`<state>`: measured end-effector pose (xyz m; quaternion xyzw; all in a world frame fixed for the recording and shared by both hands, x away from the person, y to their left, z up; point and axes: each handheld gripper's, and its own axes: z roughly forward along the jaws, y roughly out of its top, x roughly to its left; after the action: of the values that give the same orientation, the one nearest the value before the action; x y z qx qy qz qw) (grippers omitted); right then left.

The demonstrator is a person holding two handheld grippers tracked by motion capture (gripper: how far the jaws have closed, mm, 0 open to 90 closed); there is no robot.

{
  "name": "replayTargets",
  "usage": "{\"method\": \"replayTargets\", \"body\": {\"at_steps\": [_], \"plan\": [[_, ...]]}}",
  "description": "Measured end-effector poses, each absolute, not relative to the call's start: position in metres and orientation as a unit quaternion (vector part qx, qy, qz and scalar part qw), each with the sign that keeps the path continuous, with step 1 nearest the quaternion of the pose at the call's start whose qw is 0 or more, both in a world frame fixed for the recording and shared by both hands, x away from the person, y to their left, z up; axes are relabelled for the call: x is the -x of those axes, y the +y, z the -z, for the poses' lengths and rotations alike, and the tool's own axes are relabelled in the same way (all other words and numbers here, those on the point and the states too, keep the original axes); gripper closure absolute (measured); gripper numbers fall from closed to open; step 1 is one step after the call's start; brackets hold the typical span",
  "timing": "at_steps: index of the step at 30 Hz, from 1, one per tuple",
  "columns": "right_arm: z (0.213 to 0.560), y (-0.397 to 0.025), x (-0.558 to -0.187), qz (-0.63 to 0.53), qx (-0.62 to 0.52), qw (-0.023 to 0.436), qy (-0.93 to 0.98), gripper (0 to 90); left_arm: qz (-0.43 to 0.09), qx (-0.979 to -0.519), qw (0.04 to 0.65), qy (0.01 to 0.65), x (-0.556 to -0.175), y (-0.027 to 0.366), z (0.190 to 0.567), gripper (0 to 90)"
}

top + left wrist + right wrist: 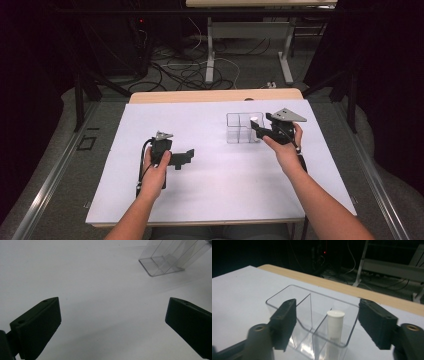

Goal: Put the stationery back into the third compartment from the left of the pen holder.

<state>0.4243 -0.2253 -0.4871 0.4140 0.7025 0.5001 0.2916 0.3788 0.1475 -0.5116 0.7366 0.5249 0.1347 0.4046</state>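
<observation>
text: none legible | white tube [335,327]: faint print on its side, too blurred to read

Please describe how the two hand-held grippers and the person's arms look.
Both the left gripper and the right gripper are black, with two blocky jaws and a grey three-cornered plate on top. A black cable trails from each. The forearms are bare, no sleeves in view.

Dark room; cables [175,70] litter the floor beyond the table [215,96].

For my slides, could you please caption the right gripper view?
Open right claw poised over a clear divided container with a white capped tube standing in one compartment.
</observation>
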Motion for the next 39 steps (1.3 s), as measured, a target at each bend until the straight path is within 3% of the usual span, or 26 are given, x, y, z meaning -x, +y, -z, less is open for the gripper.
{"method": "replayTargets", "body": {"at_steps": [3,6,9,24,39], "plan": [[0.485,-0.227,-0.416,-0.471,-0.422,0.280,0.722,14.2,-0.136,-0.736,0.405,0.526,-0.379,0.148,0.512,0.4],[0.484,-0.227,-0.406,-0.468,-0.424,0.276,0.725,11.7,-0.137,-0.736,0.405,0.525,-0.378,0.149,0.511,0.4],[0.482,-0.228,-0.398,-0.468,-0.417,0.275,0.729,0.0,-0.139,-0.735,0.406,0.525,-0.378,0.151,0.511,0.4],[0.490,-0.245,-0.369,-0.460,-0.435,0.249,0.733,0.0,-0.154,-0.733,0.410,0.521,-0.372,0.163,0.511,0.4],[0.514,-0.281,-0.369,-0.431,-0.476,0.264,0.720,0.0,-0.159,-0.729,0.421,0.515,-0.372,0.166,0.510,0.4]]}}
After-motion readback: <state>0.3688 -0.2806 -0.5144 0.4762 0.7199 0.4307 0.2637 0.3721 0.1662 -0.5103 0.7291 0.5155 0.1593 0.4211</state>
